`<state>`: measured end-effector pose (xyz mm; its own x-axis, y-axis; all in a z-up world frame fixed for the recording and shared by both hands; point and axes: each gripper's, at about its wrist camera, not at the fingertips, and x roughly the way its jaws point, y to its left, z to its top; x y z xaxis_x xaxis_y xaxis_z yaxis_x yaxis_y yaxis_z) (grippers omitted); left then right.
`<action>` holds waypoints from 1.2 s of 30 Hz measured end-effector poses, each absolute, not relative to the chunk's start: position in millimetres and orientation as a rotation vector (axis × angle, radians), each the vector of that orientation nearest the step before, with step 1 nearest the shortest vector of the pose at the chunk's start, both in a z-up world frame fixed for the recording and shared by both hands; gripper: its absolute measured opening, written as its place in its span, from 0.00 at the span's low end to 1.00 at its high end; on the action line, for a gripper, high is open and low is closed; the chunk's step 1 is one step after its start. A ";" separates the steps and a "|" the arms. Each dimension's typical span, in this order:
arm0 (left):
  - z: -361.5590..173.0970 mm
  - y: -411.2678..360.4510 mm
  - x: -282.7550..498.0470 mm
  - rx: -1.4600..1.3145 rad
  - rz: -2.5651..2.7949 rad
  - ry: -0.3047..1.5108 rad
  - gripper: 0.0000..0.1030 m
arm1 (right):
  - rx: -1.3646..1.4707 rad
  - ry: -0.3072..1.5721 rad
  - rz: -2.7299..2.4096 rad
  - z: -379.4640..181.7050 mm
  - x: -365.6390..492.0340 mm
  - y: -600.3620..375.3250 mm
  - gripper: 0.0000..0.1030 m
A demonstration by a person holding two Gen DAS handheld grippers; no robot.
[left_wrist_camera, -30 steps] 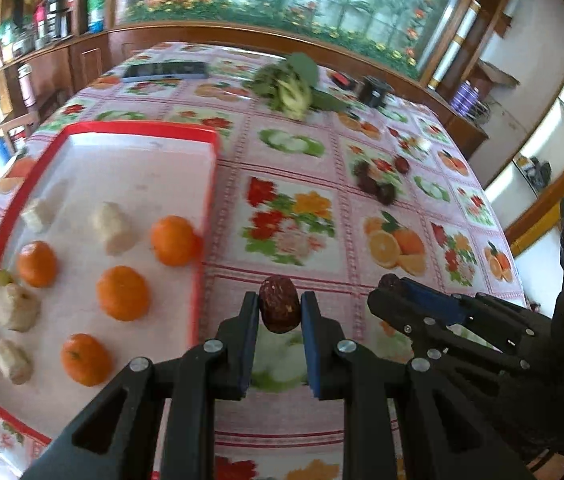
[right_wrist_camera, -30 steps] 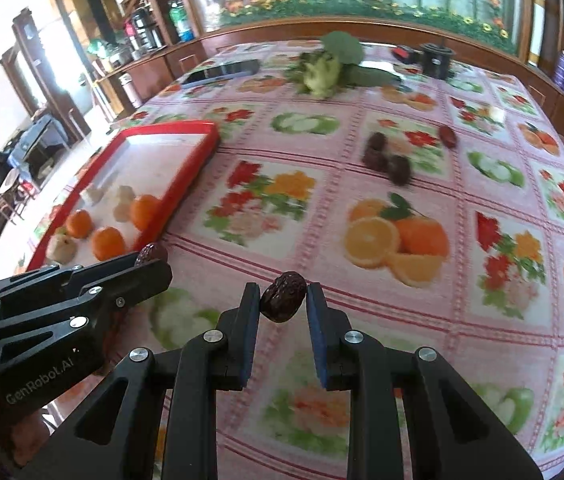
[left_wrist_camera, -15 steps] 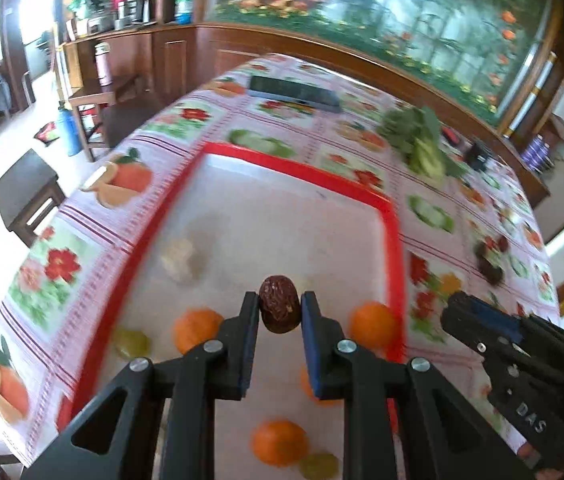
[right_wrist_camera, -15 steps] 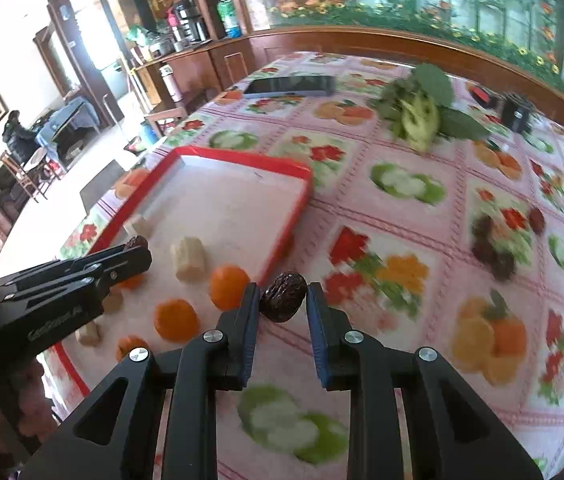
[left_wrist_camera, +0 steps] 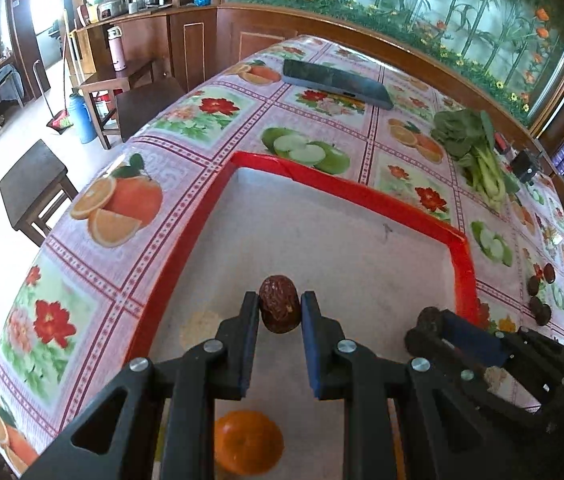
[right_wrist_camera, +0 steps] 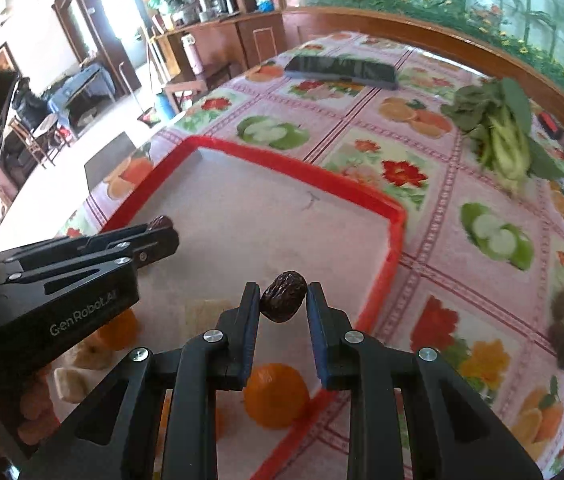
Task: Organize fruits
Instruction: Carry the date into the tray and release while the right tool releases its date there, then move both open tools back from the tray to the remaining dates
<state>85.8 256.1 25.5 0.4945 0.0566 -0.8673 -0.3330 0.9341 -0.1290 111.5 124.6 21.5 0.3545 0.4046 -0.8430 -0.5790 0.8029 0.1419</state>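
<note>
My left gripper (left_wrist_camera: 280, 310) is shut on a dark red date (left_wrist_camera: 279, 309) and hangs over the white floor of the red-rimmed tray (left_wrist_camera: 365, 194). My right gripper (right_wrist_camera: 283, 298) is shut on a second wrinkled date (right_wrist_camera: 284, 297), also over the tray (right_wrist_camera: 309, 160), near its right rim. Each gripper shows in the other's view: the right gripper (left_wrist_camera: 425, 320) at lower right, the left gripper (right_wrist_camera: 162, 226) at left, both with a date at the tips. An orange (left_wrist_camera: 248, 446) lies in the tray under the left fingers; another orange (right_wrist_camera: 276, 394) lies under the right ones.
Several loose dates (left_wrist_camera: 539, 290) lie on the fruit-print tablecloth right of the tray. Pale fruit pieces (right_wrist_camera: 70, 382) sit in the tray's near part. Leafy greens (right_wrist_camera: 501, 132) and a dark phone (left_wrist_camera: 335, 82) lie farther back. The table's left edge drops to a stool (left_wrist_camera: 32, 188).
Both grippers have swung left from over the tablecloth to above the tray, each keeping its date. The oranges have slid from the left of the views to beneath the fingers.
</note>
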 end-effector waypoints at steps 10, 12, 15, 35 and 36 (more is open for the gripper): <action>15.4 250.0 93.4 -0.258 0.258 1.054 0.25 | -0.228 1.048 0.647 10.8 117.3 126.1 0.23; 15.5 248.1 93.8 -0.250 0.258 1.057 0.33 | -0.245 1.048 0.643 11.0 116.3 127.3 0.27; 16.5 244.9 92.1 -0.233 0.278 1.061 0.53 | -0.272 1.037 0.639 12.5 112.4 128.5 0.31; 37.4 232.5 49.0 -0.222 0.313 1.027 0.65 | -0.276 0.990 0.593 38.2 64.7 102.2 0.36; 38.7 231.2 46.9 -0.224 0.314 1.026 0.65 | -0.278 0.989 0.593 39.2 61.0 100.1 0.36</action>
<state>46.9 231.2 38.7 0.4799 0.1505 -0.8643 -0.3585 0.9328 -0.0366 61.0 100.1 39.2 0.4096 0.3412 -0.8461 -0.5851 0.8098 0.0433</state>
